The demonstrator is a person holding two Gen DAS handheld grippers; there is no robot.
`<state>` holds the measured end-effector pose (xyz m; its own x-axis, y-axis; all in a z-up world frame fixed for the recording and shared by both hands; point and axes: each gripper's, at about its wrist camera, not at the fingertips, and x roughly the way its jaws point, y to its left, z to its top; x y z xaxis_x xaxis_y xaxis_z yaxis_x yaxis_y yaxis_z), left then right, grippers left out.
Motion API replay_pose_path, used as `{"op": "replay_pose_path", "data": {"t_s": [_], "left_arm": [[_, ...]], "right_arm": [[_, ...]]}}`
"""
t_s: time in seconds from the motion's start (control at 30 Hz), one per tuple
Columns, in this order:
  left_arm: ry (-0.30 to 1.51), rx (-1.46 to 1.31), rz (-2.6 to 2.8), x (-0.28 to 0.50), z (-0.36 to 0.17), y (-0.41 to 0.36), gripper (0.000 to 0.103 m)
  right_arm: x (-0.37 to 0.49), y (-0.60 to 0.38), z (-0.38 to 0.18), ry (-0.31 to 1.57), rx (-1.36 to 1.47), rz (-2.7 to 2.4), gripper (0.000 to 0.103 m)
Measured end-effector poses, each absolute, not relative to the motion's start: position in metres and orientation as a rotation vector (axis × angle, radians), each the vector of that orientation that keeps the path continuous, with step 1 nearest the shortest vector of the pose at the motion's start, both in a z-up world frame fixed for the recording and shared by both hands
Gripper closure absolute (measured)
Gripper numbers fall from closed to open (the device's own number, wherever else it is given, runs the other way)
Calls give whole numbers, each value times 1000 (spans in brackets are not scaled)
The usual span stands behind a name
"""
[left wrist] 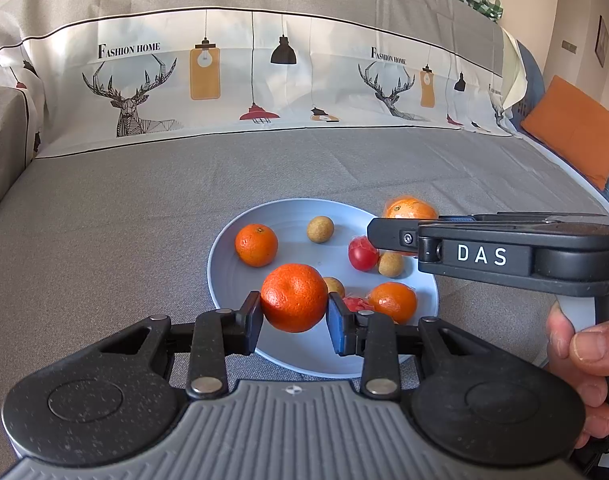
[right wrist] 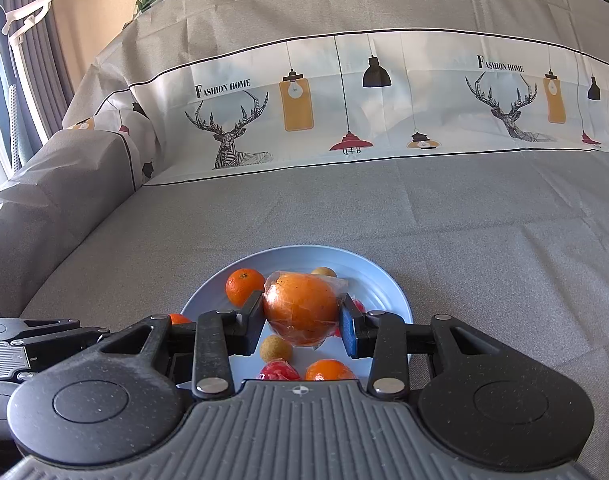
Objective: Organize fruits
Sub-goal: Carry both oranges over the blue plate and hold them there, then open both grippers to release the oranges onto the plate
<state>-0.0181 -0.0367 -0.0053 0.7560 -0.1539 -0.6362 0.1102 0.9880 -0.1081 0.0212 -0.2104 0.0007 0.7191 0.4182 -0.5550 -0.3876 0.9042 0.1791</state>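
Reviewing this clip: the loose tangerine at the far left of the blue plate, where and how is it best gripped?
Grip the loose tangerine across its widest middle, coming from above. It sits stem-up, apart from the other fruit, with bare blue plate on both sides for the fingers. Both grippers already hold fruit, so one would probably need emptying first.

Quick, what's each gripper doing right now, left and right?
Left gripper: shut on a bare orange, above the blue plate.
Right gripper: shut on a plastic-wrapped orange.
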Motion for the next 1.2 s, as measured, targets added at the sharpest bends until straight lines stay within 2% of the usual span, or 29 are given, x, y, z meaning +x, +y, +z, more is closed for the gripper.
{"op": "replay_pose_path", "data": {"t_s": [0.83,0.87,0.9,0.93,0.97,1.07,1.13,1.2], "left_arm": [[706,-71,-147,-18,-6,-37,64],[712,-73,-147,-17,-5,-37,56],[710,-73,-141,-17,-5,-36,44],[703,-73,-136,-17,-4,-36,40],[697,-74,-131,-18,-2,-35,38],[697,-82,-119,-19,-1,-33,34],[694,-82,-109,-21,1,-31,30],[688,-80,-98,-24,3,-30,21]], "right_arm": [[20,-209,2,625,46,440,63],[20,-208,2,626,42,435,61],[21,-208,1,630,41,426,56],[21,-208,1,638,39,415,36],[21,-209,1,640,40,401,21],[22,-212,3,635,58,399,20],[22,-213,2,642,59,392,16],[21,-214,2,643,55,380,11]]}}
